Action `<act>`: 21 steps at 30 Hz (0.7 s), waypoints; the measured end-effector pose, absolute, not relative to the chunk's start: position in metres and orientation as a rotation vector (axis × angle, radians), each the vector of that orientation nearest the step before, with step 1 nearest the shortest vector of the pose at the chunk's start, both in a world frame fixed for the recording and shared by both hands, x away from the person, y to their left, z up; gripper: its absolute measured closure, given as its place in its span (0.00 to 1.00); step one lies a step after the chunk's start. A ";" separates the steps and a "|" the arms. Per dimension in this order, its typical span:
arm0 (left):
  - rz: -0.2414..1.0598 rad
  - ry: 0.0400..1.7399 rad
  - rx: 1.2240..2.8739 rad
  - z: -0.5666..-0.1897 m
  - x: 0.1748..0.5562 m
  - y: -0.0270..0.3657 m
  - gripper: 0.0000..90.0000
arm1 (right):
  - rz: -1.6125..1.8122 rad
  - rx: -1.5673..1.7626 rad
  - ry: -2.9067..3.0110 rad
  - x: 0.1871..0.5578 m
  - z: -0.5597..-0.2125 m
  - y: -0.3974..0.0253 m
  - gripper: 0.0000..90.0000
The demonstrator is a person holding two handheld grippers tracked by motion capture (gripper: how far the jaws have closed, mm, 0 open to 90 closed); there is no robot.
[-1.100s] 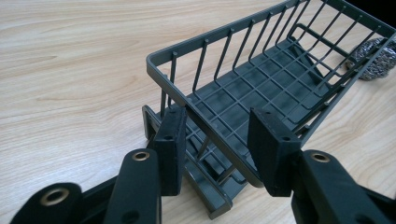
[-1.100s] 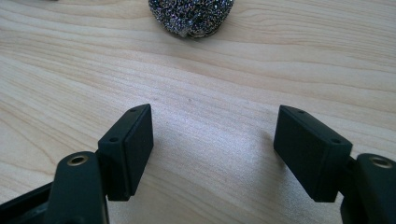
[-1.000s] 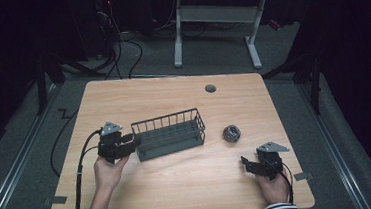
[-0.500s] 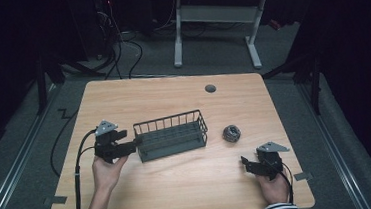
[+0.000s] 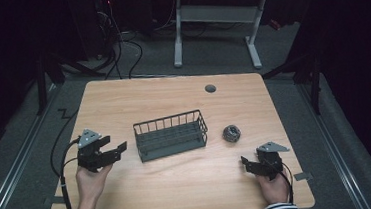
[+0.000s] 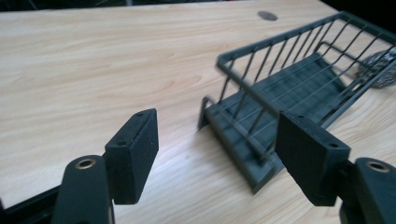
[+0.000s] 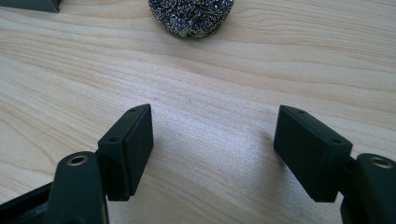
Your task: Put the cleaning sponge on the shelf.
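Left gripper near the table's left edge, jaws wide, empty, just beside the dark wire basket at mid-table, glittery scouring ball right of it, right gripper near the front right corner, jaws wide, empty.

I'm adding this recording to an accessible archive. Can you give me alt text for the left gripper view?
The left gripper, jaws wide open and empty, points at the near end of a dark wire basket sitting on a light wooden table. A sparkly dark ball peeks from behind the basket's far side.
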State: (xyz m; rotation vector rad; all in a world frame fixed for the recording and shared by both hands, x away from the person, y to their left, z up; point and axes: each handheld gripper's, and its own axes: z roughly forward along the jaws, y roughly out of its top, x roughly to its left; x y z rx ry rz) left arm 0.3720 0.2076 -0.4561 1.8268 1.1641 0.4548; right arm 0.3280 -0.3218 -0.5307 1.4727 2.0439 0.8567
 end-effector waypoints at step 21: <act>0.539 1.385 1.890 -0.526 0.370 0.220 0.35 | 0.857 1.473 2.044 0.328 -0.531 -0.322 0.32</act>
